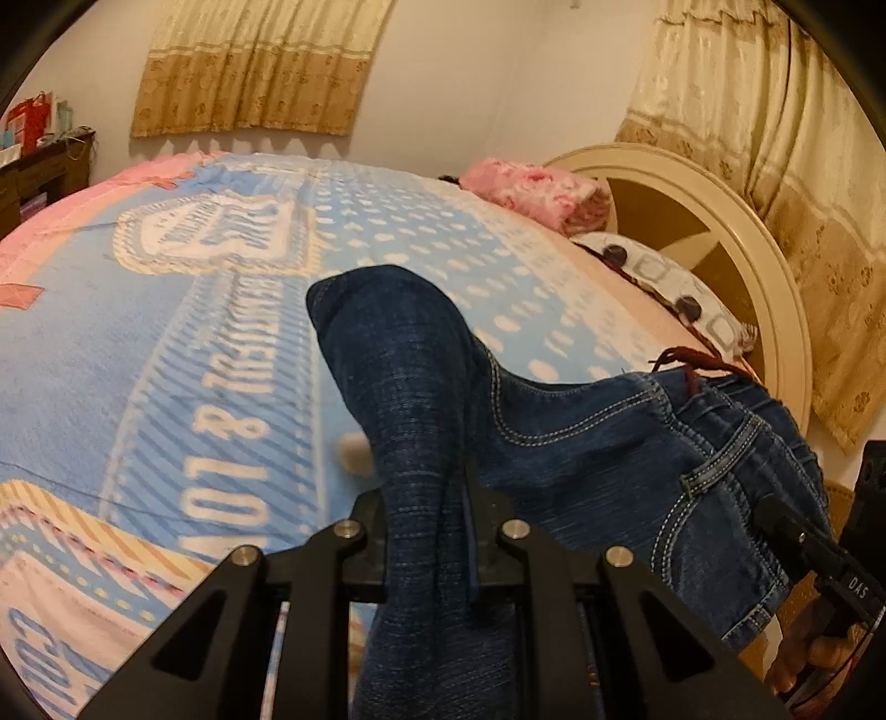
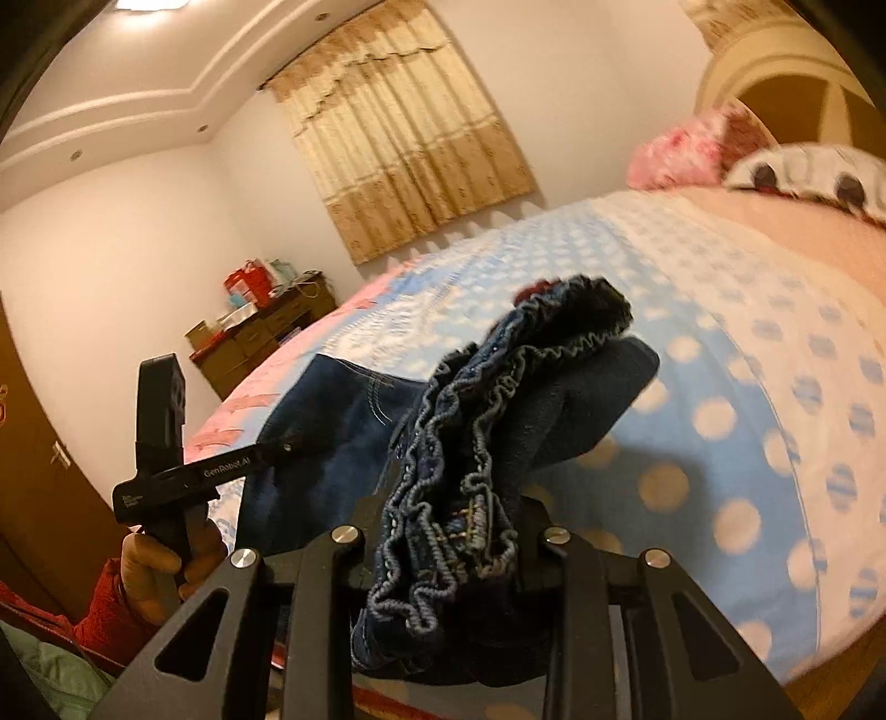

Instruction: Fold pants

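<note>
Right wrist: "GenRobot.AI" on left tool

Warm, yellowish indoor lighting throughout, moderately bright; source visible in the right wrist view as a blown-out ceiling panel at 11 o'clock, with small recessed spots along the ceiling moulding. Strong fisheye bending in both views, dark vignette arcs in the corners, curtain and bed outlines bowed. Left wrist view fairly sharp with soft shadow under the jeans; right wrist view smeared by motion blur at 1 to 4 o'clock, polka dots softened.
</note>
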### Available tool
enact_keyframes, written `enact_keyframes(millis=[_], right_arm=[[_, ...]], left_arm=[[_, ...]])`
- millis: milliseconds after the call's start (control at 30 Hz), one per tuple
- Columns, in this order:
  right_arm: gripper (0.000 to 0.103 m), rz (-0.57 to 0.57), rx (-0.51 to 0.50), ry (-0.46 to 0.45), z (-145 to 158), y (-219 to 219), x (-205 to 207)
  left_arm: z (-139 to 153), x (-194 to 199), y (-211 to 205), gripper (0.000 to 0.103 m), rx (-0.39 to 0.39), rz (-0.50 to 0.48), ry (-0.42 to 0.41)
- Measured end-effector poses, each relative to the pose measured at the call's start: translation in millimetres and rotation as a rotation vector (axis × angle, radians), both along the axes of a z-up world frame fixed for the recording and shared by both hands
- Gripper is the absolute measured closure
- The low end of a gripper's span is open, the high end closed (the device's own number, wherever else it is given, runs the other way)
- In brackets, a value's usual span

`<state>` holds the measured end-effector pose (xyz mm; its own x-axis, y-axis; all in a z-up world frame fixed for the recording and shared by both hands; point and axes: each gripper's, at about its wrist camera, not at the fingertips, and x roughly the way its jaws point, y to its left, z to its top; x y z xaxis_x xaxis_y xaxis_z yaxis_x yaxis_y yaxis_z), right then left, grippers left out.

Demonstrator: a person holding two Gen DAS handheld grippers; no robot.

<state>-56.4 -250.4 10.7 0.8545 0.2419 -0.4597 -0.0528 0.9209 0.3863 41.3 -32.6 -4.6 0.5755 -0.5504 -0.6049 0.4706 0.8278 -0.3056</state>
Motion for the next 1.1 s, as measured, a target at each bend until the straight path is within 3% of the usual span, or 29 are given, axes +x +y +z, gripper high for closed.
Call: enact_keyframes(millis=[267,633,800,1100], right_arm=[[0.073,0.142,-0.01,-0.036,24.2,40.2,77.7],[0.073,0.371,0.01,-0.092,44.3,151.7,247.6],[0.073,0.446,0.01,-0.095,42.6,210.3,322.8],[0.073,0.524,0.031,-0.109,22.7,277.5,413.8]], left_arm=[[28.6,38.1,64.3,0.086,-0.008,0.155,-0.079],[69.4,123.6,182.5,0.086,0.111,0.468,-0.2],[70.8,163.6,231.0,0.086,0.141,0.586,-0.199],[58.5,224.4,284.9,0.086,0.171,0.716,-0.182]])
